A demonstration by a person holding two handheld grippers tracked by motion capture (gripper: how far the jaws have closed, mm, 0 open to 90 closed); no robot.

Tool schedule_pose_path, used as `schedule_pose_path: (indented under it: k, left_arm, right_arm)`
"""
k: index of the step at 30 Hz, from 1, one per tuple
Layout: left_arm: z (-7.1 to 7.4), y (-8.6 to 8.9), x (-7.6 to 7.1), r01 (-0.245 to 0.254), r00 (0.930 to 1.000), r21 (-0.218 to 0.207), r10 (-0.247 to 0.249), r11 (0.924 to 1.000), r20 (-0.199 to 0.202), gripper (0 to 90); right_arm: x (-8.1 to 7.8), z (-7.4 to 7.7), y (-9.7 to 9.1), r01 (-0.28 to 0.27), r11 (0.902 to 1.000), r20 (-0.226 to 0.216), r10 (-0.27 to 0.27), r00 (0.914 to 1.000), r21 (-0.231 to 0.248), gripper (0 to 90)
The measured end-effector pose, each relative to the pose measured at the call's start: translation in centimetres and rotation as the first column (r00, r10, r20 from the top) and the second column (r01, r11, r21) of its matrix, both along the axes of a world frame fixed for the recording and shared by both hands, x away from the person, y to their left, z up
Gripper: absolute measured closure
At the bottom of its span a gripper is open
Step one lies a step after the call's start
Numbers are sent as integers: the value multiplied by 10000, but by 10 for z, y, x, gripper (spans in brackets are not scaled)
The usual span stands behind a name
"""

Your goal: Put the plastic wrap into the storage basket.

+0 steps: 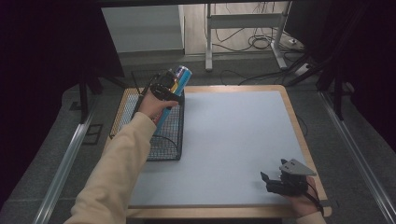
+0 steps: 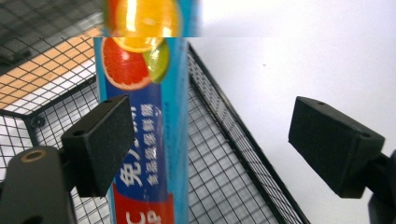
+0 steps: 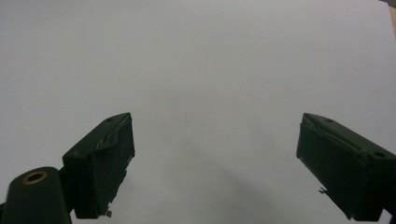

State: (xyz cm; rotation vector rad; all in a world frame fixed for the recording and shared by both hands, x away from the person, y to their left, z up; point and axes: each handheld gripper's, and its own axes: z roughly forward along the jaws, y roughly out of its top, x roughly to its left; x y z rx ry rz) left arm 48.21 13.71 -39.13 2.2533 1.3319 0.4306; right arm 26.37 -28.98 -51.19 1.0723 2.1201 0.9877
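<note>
A long blue box (image 1: pixel 180 74) printed with citrus fruit stands tilted in a black wire basket (image 1: pixel 166 140) at the table's left, its top end sticking out above the rim. My left gripper (image 1: pixel 163 88) hovers at that upper end. In the left gripper view the box (image 2: pixel 149 140) runs between the wide-apart jaws, close against the left pad (image 2: pixel 100 144) and far from the right pad (image 2: pixel 336 144), so the left gripper (image 2: pixel 217 144) is open. My right gripper (image 1: pixel 268 182) rests near the table's front right corner, open (image 3: pixel 215 163), with nothing between its pads.
A white sheet (image 1: pixel 233 140) covers the wooden table top. The basket's mesh wall (image 2: pixel 233 126) borders that sheet on the right. Beyond the table stand metal desk legs (image 1: pixel 208 42) with cables on the floor. Dark curtains hang on both sides.
</note>
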Motion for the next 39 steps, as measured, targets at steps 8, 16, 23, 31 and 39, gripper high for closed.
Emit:
schedule_pose_path:
  k: [8,16,23,31,39]
  left_arm:
    - [20,-1,-41,798,9954,-554,-766,9953,573,149]
    - [18,-17,-84,1992,9785,-1088,-1917,9739,756,150]
    - [9,-41,-122,3119,9477,-1479,-2964,9385,1182,156]
    - [-25,-57,-158,3730,9272,-1888,-3573,9084,1126,168]
    - [-69,-55,-185,3627,9319,-1985,-3547,9105,755,178]
  right_arm:
    - [-1,1,1,-28,10000,50,28,10000,37,114]
    - [-2,2,3,-11,10000,80,11,10000,32,114]
    - [-2,2,4,-25,10000,67,25,10000,-11,114]
    - [-3,2,3,-2,10000,91,2,10000,-3,114]
    - [-3,1,4,-57,9999,55,57,10000,-90,114]
